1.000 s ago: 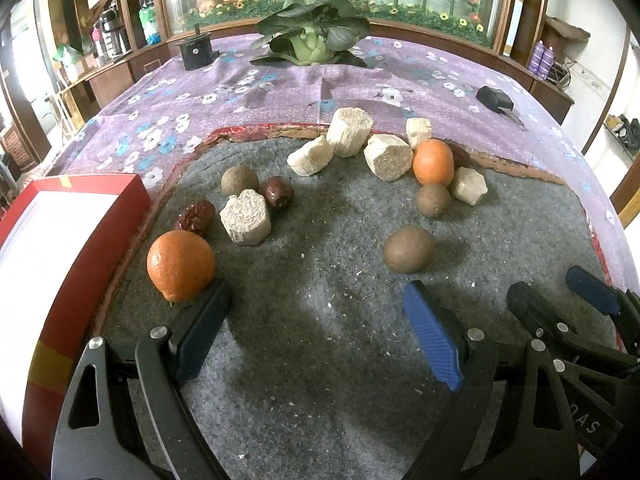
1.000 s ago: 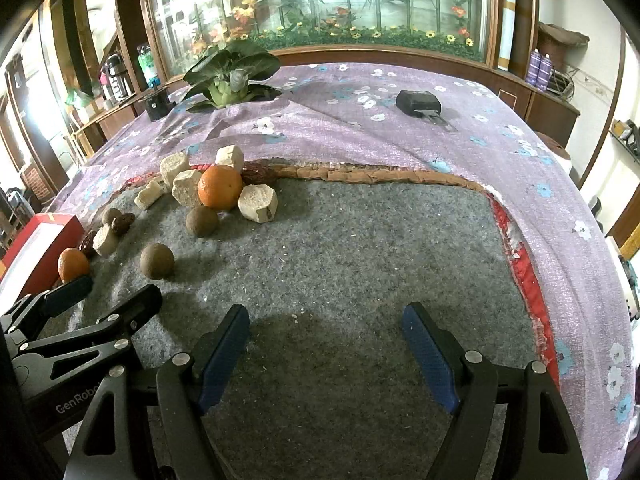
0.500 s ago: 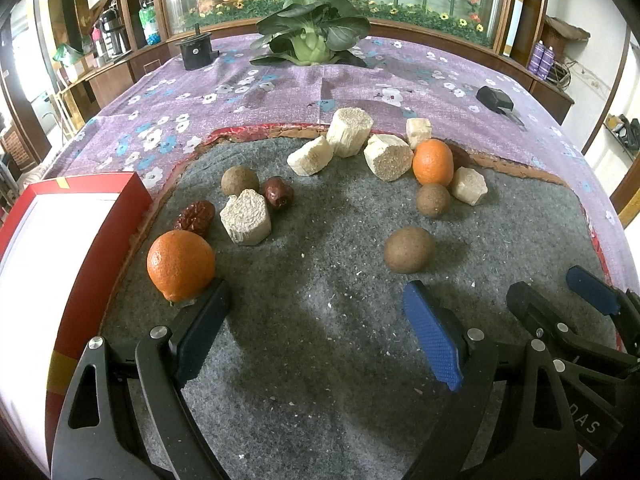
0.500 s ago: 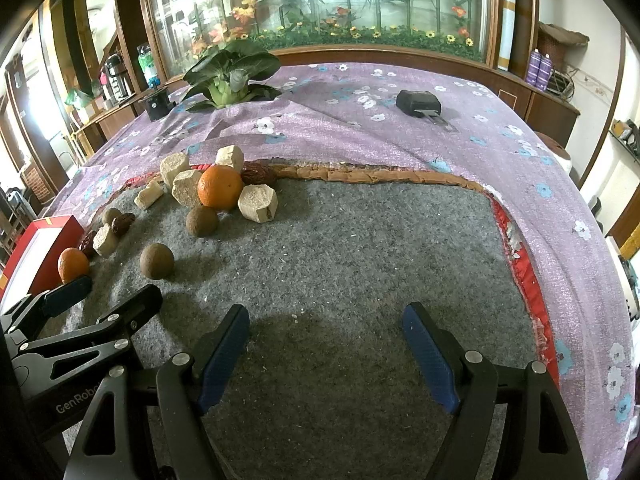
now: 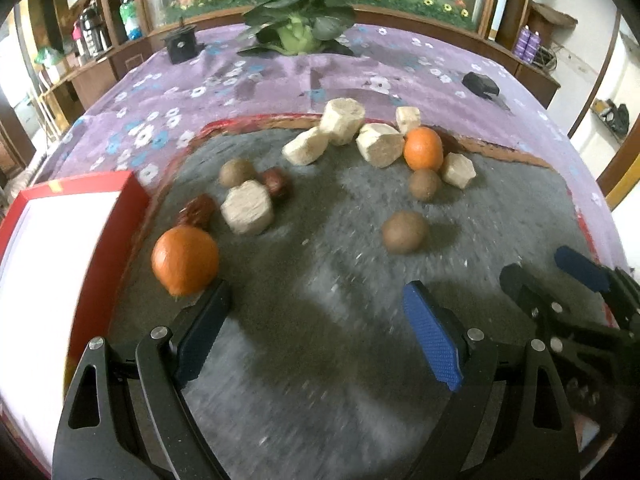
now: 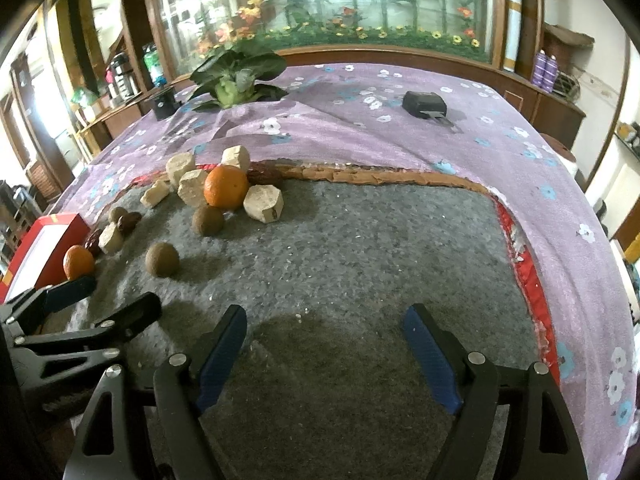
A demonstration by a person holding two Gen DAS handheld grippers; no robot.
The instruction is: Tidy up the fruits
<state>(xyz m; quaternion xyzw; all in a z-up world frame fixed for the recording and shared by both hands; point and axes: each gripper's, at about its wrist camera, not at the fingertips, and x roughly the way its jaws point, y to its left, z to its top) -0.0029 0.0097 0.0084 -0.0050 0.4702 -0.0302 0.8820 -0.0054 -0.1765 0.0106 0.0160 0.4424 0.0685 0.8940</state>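
Red box [image 5: 100, 236] is seen far left, white interior bare. Near orange [image 5: 185, 260] sits on grey felt mat [image 5: 320, 340] just beside the box, close to touching the left gripper's [image 5: 316, 320] left finger tip. Left tongs are held apart, nothing gripped. Orange is judged firm, round, fairly light and prone to rolling; it should be taken across its widest middle. Brown round fruit [image 5: 404, 232] lies mid-mat. Right gripper [image 6: 326, 350] is spread apart, empty, over bare felt.
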